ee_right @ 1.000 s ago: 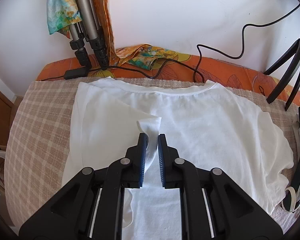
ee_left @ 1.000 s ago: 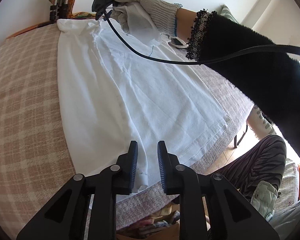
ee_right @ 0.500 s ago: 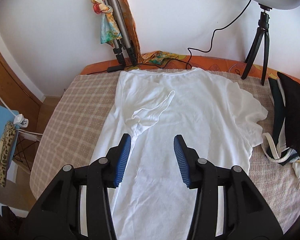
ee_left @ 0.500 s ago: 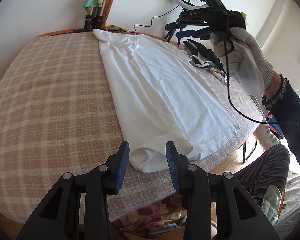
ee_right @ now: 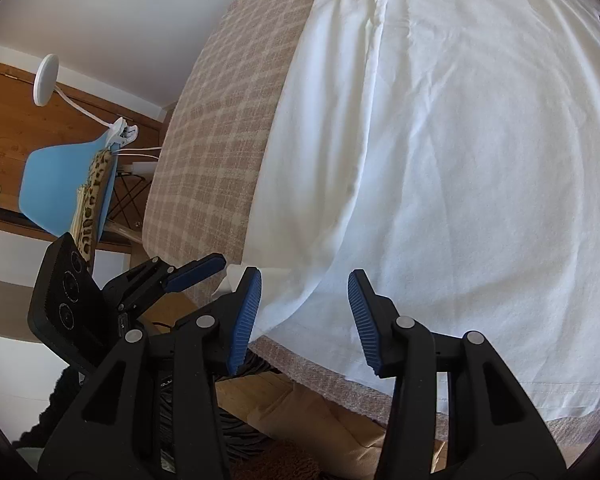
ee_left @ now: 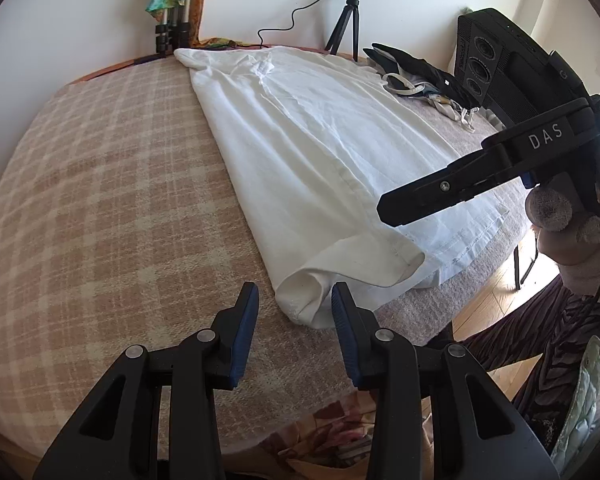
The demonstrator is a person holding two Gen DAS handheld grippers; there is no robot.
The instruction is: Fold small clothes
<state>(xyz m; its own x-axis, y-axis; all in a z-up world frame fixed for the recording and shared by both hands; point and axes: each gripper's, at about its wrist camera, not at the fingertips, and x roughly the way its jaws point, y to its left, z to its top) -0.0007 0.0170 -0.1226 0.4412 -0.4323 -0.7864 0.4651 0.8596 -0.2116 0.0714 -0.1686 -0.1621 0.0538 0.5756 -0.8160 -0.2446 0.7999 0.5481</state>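
One big surface with a pink and cream checked cloth (ee_left: 100, 184) holds one white cotton T-shirt (ee_left: 320, 152), spread flat with one long side folded over, its bottom hem at the near edge. Two black grippers with blue pads are here. The left gripper (ee_left: 295, 312) has its jaws part open with nothing pinched, around the folded bottom corner, and the right gripper (ee_right: 305, 312) has its jaws part open and empty over the hem.

Only "DAS", in pale capital letters on the black side arm of the right gripper (ee_left: 384, 210), seen from the left wrist.
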